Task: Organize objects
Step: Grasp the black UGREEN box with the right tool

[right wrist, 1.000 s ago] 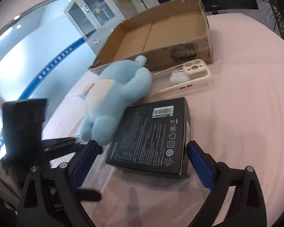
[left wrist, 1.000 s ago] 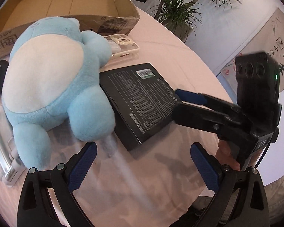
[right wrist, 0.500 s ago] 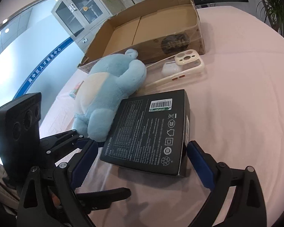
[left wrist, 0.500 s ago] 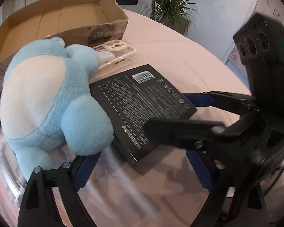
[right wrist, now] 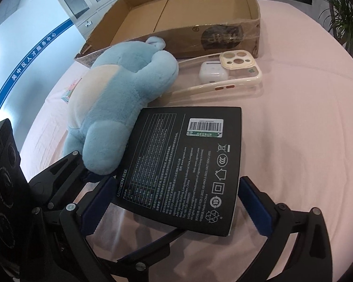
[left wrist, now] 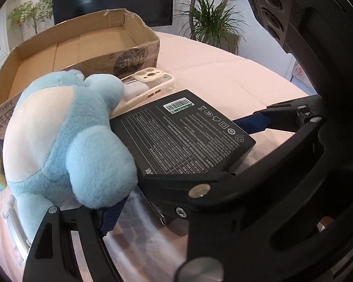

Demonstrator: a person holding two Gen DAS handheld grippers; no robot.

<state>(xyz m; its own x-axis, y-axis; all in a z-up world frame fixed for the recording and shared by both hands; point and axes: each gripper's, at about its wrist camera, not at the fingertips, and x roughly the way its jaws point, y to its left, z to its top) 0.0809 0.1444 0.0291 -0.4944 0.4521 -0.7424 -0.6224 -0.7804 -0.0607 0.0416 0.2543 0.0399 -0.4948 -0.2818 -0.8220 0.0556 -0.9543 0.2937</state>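
The right gripper (right wrist: pixel 174 202) is shown with its jaws opening, set astride the near end of the black box (right wrist: pixel 186 162), pads not yet pressing. The left gripper (left wrist: pixel 171 202) is shown closing, nothing visibly clamped, the plush toy (left wrist: pixel 66 138) beside the box touching 1 finger (left wrist: pixel 110 216). Beyond the box lie the phone case (right wrist: pixel 233 75) and empty cardboard tray (right wrist: pixel 176 16). The grasping step is judged in hand; closure and lifting are required next.
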